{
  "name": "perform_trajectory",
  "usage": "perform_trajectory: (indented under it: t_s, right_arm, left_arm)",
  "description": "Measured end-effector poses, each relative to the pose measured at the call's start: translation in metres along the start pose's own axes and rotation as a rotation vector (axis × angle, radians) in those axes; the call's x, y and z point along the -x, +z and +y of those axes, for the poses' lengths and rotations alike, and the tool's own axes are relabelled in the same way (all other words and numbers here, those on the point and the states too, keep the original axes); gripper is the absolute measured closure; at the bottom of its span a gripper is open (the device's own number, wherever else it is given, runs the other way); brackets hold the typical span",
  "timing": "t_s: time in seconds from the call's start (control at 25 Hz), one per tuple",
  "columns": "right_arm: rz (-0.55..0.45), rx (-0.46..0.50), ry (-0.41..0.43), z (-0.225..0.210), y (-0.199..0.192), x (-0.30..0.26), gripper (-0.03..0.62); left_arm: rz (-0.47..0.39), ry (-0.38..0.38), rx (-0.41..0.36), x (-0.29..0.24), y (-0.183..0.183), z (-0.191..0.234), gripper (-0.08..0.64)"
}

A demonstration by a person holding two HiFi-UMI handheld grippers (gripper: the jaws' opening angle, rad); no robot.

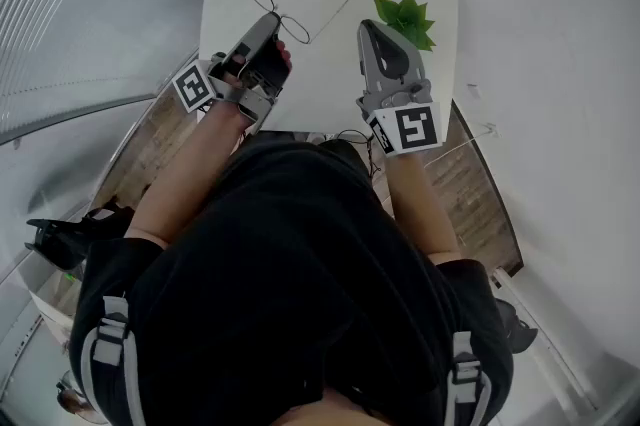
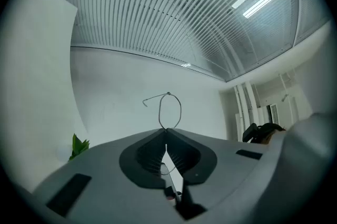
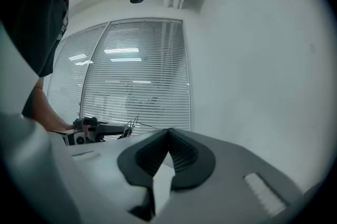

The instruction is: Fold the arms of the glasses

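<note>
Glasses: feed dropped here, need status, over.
Left tool shut on glasses. Right tool shut, empty. Arms unfolded. Plant near right tool, not blocking.

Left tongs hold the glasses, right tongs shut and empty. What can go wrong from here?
1. The left tongs pinch the thin wire glasses at their tips, so the frame may pivot or slip when an arm is pushed.
2. The right tongs are shut and empty; a hard nudge could bend the wire.
</note>
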State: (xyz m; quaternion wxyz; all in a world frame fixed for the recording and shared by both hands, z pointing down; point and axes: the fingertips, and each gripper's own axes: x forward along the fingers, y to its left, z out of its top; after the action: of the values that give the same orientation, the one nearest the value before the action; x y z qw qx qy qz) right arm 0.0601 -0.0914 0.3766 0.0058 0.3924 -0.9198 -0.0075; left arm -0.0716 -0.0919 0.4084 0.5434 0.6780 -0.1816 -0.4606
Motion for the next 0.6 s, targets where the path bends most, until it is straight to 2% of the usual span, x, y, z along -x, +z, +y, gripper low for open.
perform_trajectory:
  t_s: [0.2,0.48,0.6]
  right_arm:
    - [0.002,-0.002,0.002,-0.001,-0.001,0.001,0.581]
    - [0.010,-0.087,-0.031,-0.016,-0.008,0.007,0.580]
    - [0.019,-0.089,-0.033,-0.019,-0.009,0.003,0.549]
  left_arm:
    - [0.005,-0.006,-0.003,-0.001,0.000,-0.003,0.546]
    - [-0.002,-0.017,0.003,0.000,-0.002,-0.003,0.546]
    - [0.001,-0.017,0.011,0.001,-0.002,-0.003,0.546]
